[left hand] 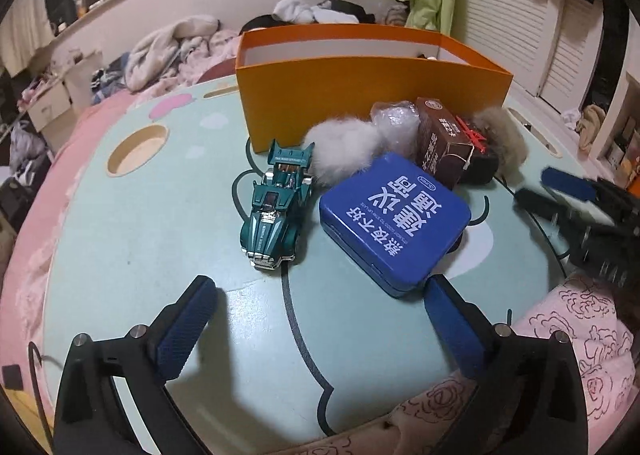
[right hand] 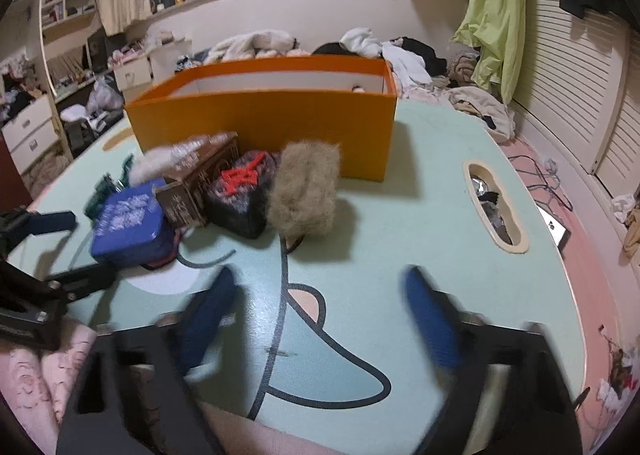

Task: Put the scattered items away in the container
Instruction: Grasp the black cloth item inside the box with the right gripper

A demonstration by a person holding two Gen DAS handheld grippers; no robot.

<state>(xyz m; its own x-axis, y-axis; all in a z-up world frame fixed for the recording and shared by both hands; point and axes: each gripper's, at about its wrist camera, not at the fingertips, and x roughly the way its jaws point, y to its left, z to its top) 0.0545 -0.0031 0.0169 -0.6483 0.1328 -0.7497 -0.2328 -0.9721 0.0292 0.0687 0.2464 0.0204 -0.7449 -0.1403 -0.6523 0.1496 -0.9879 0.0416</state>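
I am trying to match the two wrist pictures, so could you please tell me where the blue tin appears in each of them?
Left wrist: the blue tin lies right of centre, beside the green toy car.
Right wrist: the blue tin lies at the left, blurred, by the brown box.
Shared landmark: the orange container behind the pile.

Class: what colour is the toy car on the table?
Dark green toy car, clearest in the left wrist view.

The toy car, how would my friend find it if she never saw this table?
Start at the big orange box at the back of the mint-green table. A heap of things lies in front of it, and the toy car sits at the heap's left end, beside the blue tin. It is shiny teal green, and nothing else there has wheels.
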